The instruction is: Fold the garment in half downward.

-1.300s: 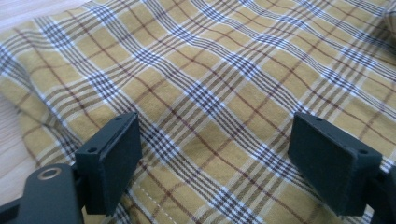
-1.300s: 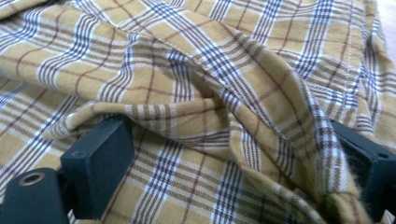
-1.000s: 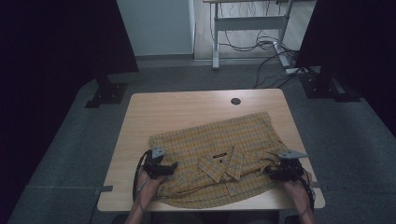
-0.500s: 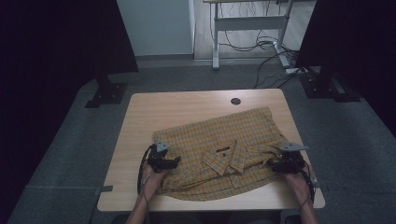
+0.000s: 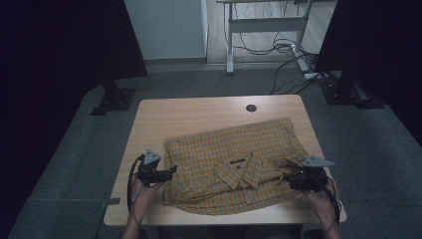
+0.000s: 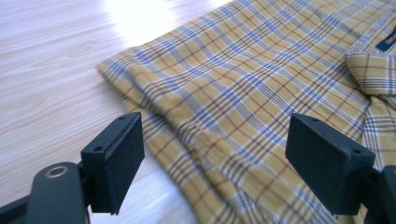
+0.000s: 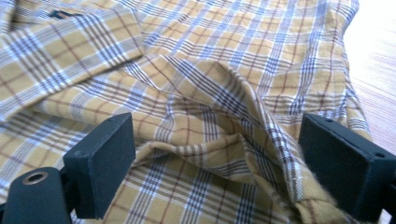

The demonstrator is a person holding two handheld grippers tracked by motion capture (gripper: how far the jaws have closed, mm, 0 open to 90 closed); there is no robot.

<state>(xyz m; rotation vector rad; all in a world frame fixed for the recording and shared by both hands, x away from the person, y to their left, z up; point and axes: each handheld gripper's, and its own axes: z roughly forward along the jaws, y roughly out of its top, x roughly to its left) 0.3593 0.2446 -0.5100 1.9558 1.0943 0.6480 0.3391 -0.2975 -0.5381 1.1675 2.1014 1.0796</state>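
A yellow plaid shirt [image 5: 219,149] lies spread on the wooden table [image 5: 199,114], with its collar [image 5: 244,172] toward the near edge. My left gripper [image 5: 171,172] hovers at the shirt's left edge, open. Its jaws have just been opening a little. In the left gripper view the shirt's folded edge [image 6: 196,126] lies below the left gripper [image 6: 219,154], untouched. My right gripper [image 5: 287,182] is over the shirt's right side, open, its jaws also just widening. A rumpled fold [image 7: 219,135] rises between the jaws of the right gripper [image 7: 217,163], unpinched.
A round cable hole [image 5: 251,107] sits in the table's far edge. Dark stand bases are on the floor at the left [image 5: 114,97] and right [image 5: 348,92]. A desk frame with loose cables [image 5: 278,45] stands behind. Bare wood shows left of the shirt [image 6: 51,79].
Both grippers have lifted a little off the shirt's sides. The left one has drifted outward toward the shirt's left edge. The shirt lies about where it was.
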